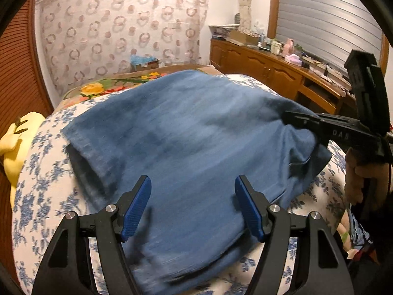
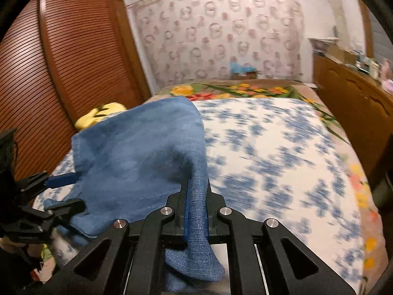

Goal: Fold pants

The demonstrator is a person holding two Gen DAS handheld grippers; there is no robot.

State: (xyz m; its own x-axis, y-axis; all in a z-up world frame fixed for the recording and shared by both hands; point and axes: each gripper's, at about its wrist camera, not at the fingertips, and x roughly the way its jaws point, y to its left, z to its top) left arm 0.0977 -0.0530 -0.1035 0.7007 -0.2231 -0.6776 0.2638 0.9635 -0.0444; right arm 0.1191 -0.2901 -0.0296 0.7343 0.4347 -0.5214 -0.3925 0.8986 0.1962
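Right wrist view | right tool (image 2: 196, 211) clamped on blue pants' (image 2: 137, 147) edge, lower centre, to carry the fold | left tool (image 1: 192, 206) apart, hovering over pants on bed (image 2: 282, 147)

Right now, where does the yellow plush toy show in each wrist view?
Left wrist view: yellow plush toy at the far left edge, beside the blue pants.
Right wrist view: yellow plush toy left of centre, peeking from behind the lifted pants.
Shared landmark: slatted wooden wardrobe door behind the toy.
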